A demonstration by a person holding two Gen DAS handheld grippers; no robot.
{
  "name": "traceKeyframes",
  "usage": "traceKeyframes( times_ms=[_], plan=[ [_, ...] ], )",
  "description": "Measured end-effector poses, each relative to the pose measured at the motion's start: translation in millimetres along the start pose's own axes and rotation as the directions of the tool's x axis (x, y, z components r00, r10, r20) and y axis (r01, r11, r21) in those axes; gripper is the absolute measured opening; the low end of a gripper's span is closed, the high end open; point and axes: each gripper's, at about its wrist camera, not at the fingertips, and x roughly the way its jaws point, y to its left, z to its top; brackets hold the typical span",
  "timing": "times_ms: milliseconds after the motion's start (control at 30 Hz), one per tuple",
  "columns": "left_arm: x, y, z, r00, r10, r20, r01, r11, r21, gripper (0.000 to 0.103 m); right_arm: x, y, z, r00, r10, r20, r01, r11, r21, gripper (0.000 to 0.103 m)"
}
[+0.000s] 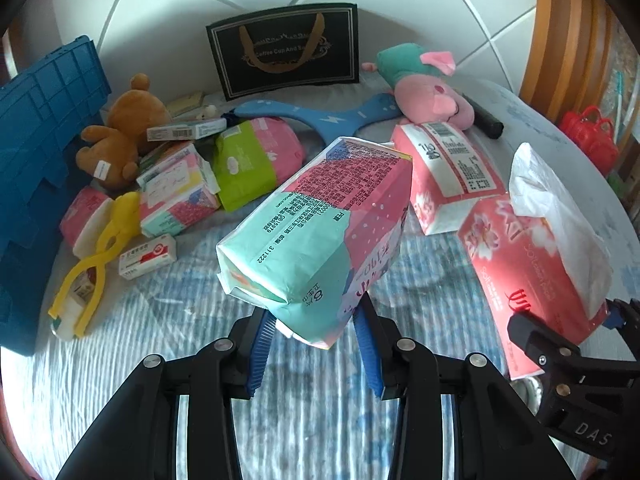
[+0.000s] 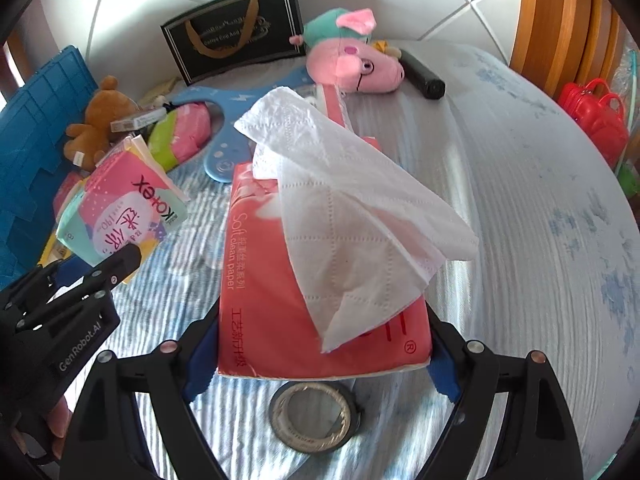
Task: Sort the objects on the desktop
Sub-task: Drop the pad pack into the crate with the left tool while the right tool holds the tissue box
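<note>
From my left wrist camera I look forward and down along the left gripper [image 1: 316, 332], close over a striped blue-and-white tablecloth [image 1: 160, 320], facing the tiled white wall [image 1: 200, 0]. My right wrist camera sits just to its right, aimed the same way. Both views share the black paper gift bag with gold handles [image 1: 286, 50], the pink pig plush toy [image 2: 352, 64], the blue plastic crate [image 2: 36, 140] and the brown teddy bear [image 1: 120, 132].

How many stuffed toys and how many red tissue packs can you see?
Stuffed toys: 2, the brown bear and the pink pig
Red tissue packs: 2, one held in the right gripper with a tissue sticking out, one lying behind it
Total: 4
</note>
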Motion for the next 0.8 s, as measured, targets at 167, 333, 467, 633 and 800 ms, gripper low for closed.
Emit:
traceKeyframes(
  times_ms=[167,333,467,633,800],
  plan=[
    [-29,12,-1,0.999,0.014,0.046,-0.013,1.0,-0.024,0.038,-22,8,-3,0.999,-0.003,0.04,0.003,1.0,-0.003,0.085],
    [-67,29,-3,0.993,0.053,0.102,-0.046,0.997,-0.066,0.039,-53,23,1,0.995,0.021,0.101,-0.017,0.999,-0.035,0.085],
    [-100,53,-7,0.985,0.097,0.144,-0.081,0.99,-0.114,0.039,-79,45,6,0.986,0.066,0.153,-0.054,0.995,-0.08,0.085],
    [-142,94,-10,0.966,0.165,0.199,-0.129,0.975,-0.183,0.039,-114,84,15,0.967,0.13,0.22,-0.097,0.983,-0.153,0.086],
    [-179,149,-17,0.939,0.242,0.242,-0.175,0.947,-0.27,0.039,-143,141,22,0.942,0.191,0.275,-0.124,0.962,-0.245,0.086]
  ],
)
